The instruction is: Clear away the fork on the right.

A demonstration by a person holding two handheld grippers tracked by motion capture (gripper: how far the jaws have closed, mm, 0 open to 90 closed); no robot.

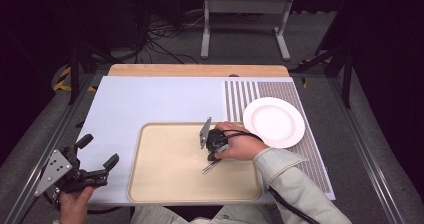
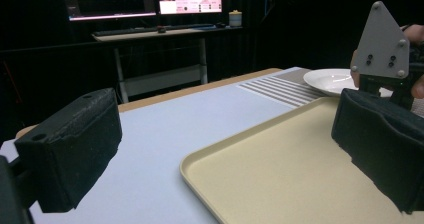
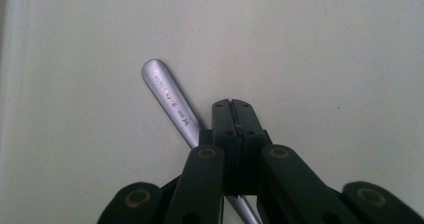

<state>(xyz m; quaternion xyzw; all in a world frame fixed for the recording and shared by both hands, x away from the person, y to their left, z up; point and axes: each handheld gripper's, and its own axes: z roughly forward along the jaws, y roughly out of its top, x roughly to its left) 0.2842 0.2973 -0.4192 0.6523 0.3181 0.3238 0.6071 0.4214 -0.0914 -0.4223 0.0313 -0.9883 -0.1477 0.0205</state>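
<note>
Right hand-held gripper (image 1: 212, 156) is over the tan tray (image 1: 165, 184), roughly at the tray's 2 o'clock area, pointing down at the tray floor. Jaws pressed together, pads meeting flat in the right gripper view (image 3: 233, 115). A metal utensil handle (image 3: 170, 101) lies on the tray just beside and partly under the jaws, rounded end toward 11 o'clock in that view, small stamped lettering on it. It passes behind the closed pads, not between them as far as I can see; which end piece the utensil has is hidden. In the high view the same handle (image 1: 210, 167) sticks out below the gripper toward 7 o'clock. A hand and a pale sleeve come in from the tray's 4 o'clock corner.

Left hand-held gripper (image 1: 95, 156) is off the tray, at the table's 8 o'clock edge, held in a hand near the bottom left. Jaws spread wide, nothing between them; its own view shows the two black pads (image 2: 70, 149) far apart with bare table (image 2: 165, 129) and the tray's corner (image 2: 280, 169) in the gap.

White plate (image 1: 273, 122) sits at the tray's 2 o'clock, on a striped mat (image 1: 240, 99), just beside the tray's edge. Plate is bare. The table's light blue cover spans the rest.
</note>
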